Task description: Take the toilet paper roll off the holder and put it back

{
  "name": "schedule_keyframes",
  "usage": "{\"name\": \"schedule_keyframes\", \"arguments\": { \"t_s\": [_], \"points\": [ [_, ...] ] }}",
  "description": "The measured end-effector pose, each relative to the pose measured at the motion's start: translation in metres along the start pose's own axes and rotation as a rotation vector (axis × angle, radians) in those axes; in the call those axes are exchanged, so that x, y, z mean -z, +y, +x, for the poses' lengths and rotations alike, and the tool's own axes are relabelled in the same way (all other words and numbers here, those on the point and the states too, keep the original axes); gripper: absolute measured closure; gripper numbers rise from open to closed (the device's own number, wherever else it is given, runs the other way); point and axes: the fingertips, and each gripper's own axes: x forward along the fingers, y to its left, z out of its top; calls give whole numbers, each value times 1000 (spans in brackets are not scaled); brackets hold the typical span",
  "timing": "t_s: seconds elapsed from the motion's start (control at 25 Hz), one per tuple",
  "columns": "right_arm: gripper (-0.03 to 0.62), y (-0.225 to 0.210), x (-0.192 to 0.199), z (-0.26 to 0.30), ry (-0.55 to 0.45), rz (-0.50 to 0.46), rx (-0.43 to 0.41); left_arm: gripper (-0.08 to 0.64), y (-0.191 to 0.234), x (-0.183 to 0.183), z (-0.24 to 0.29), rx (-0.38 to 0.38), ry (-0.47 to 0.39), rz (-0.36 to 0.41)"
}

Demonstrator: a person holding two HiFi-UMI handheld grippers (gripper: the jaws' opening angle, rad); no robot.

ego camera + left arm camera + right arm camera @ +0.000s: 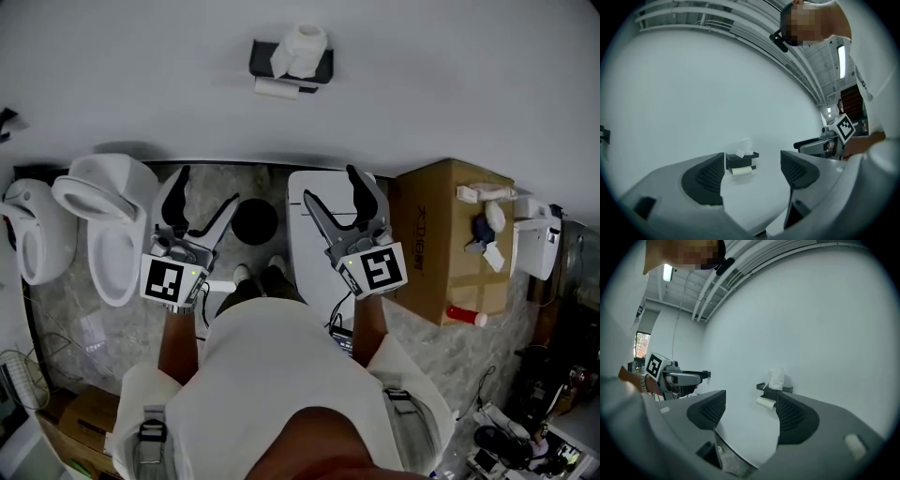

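The left gripper [207,186] has its two jaws wide apart. Nothing sits between them and they touch nothing. The right gripper [330,184] is the same: its jaws are spread wide and hold nothing. The two grippers are side by side. Both point at the plain white wall [450,75] and are well apart from it.

The white toilet paper roll [276,88] lies on its side under the small black holder [325,71], which is fixed to the wall. On top of the holder stands a fluffy white bunch of paper [302,45]. In the left gripper view the roll shows far off, in the gap between the jaws. In the right gripper view it peeks out just beside the right-hand jaw.

Now the count. There are two grippers, and each has one cube with a black and white square on it. There is one holder, one roll under it and one bunch of paper on top. On the left are two toilets: a big white toilet [108,220] and a second white toilet [33,234] next to it. On the right is one brown cardboard box [441,234] with a few small things on top. One round black thing [253,221] sits on the grey stone floor [66,309] between the grippers.
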Motion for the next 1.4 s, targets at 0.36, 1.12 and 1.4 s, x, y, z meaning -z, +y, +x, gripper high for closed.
{"name": "schedule_keyframes", "arguments": {
  "t_s": [0.36,1.12,1.4],
  "points": [
    [176,-79,-35,115,-40,-78,52,196,18,52,46,20,83,-17],
    [187,-135,-14,258,115,-174,180,196,38,153,55,-45,233,-123],
    [256,-139,-12,258,138,-239,199,196,41,150,56,-50,227,-120]
  ]
}}
